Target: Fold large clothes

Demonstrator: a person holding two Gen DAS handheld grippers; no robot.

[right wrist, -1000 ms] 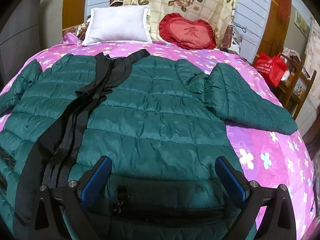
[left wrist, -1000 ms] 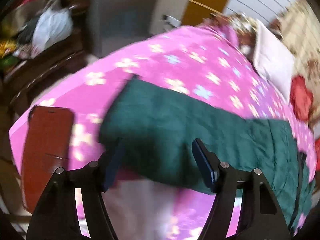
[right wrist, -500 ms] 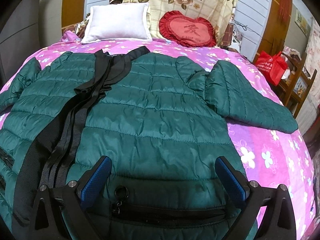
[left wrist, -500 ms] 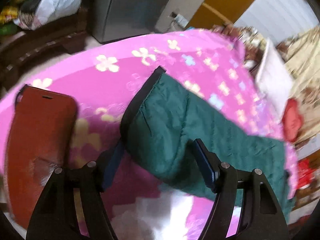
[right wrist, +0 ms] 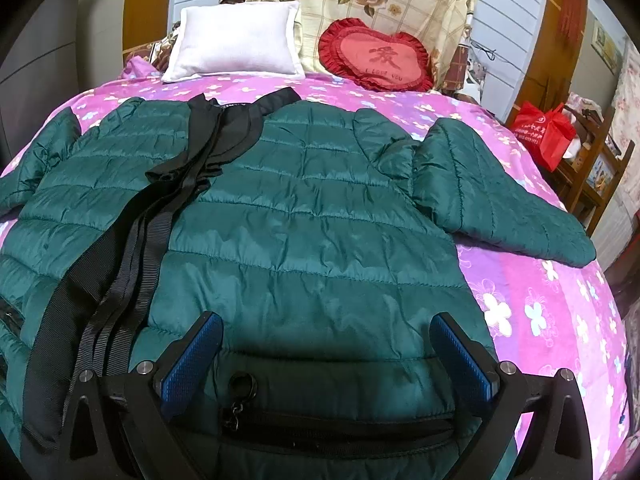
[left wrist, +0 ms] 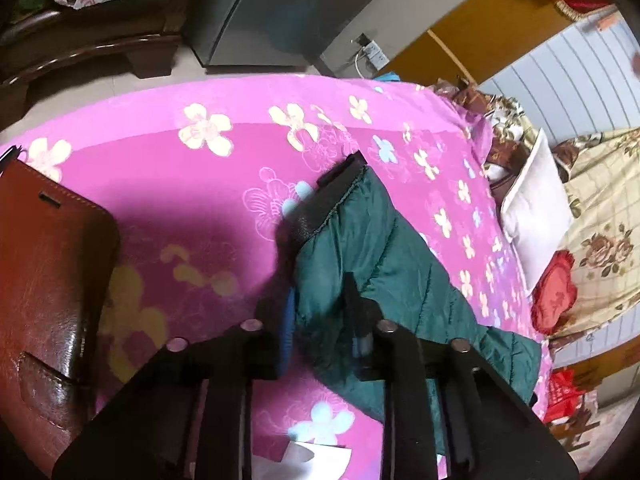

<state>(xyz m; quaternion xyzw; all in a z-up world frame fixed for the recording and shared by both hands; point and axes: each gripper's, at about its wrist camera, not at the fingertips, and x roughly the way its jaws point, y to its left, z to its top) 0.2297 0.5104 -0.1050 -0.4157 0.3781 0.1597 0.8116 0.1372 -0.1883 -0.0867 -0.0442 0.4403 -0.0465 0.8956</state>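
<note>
A dark green quilted jacket (right wrist: pixel 320 220) lies spread flat on the pink flowered bedspread (right wrist: pixel 532 280). Its right sleeve (right wrist: pixel 500 200) is stretched out to the side. In the left wrist view, the other sleeve (left wrist: pixel 380 248) ends in a black cuff (left wrist: pixel 332 192). My left gripper (left wrist: pixel 320 308) is closing its jaws on this sleeve just behind the cuff, with the fabric bunched between the pads. My right gripper (right wrist: pixel 324 324) hovers open over the jacket's bottom hem, gripping nothing. Black webbing straps (right wrist: pixel 140 248) lie along the jacket's left half.
A brown leather case (left wrist: pixel 48 300) lies on the bed to the left of the held sleeve. A white pillow (right wrist: pixel 236 44) and a red heart cushion (right wrist: pixel 376 60) sit at the headboard. A red bag (right wrist: pixel 544 132) rests on a wooden rack to the right. Dark furniture stands beyond the bed's edge.
My left gripper moved in along the sleeve and rolled, and its jaws went from wide apart to pinching the sleeve near the cuff. The right gripper stayed still.
</note>
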